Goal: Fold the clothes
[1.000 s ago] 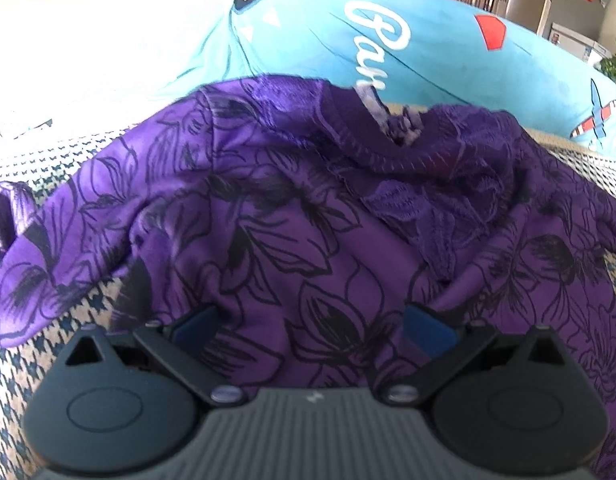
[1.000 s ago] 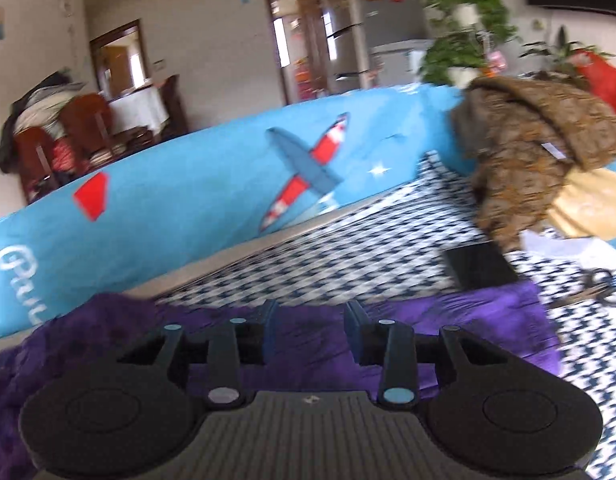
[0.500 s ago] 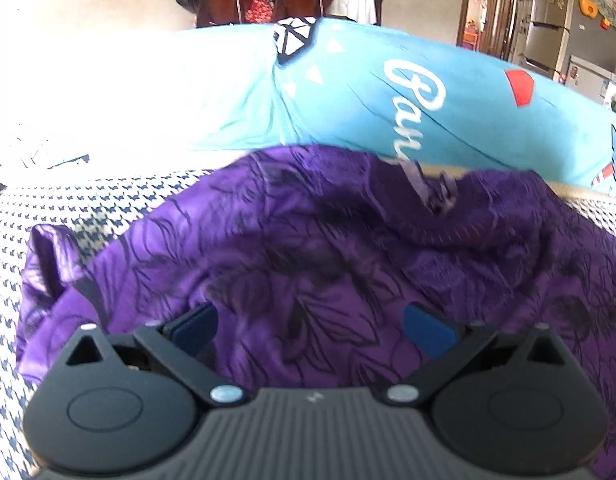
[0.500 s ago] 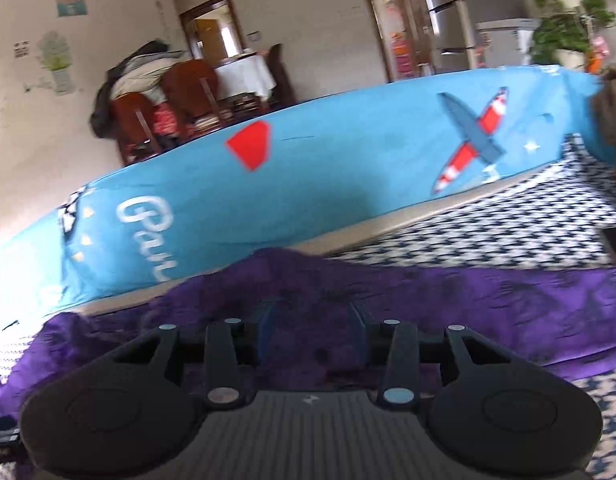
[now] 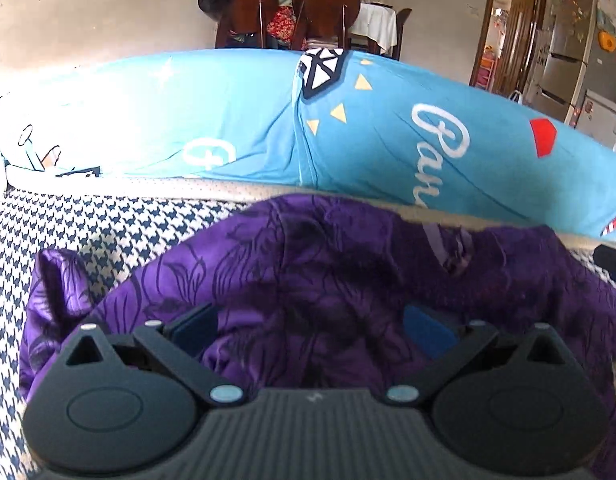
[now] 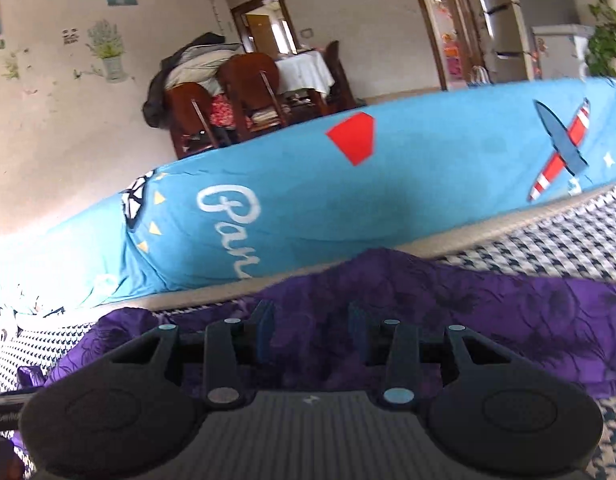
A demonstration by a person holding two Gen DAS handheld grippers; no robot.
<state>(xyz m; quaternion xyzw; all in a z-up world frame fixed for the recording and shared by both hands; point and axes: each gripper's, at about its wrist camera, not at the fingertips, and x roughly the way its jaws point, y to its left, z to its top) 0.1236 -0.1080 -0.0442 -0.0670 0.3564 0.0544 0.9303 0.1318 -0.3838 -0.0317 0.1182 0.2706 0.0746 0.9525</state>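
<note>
Here both claws hovered over the purple floral garment [image 5: 316, 276], the left claw [image 5: 310, 326] wide and empty, the right claw [image 6: 310, 334] half-open, gripping nothing; best pinch the twelve o'clock edge squarely.

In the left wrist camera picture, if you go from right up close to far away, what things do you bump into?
Black left hand-held gripper → purple flower-print garment → navy-and-white houndstooth cover → long blue printed cushion → dark wooden chairs → beige back wall.
</note>
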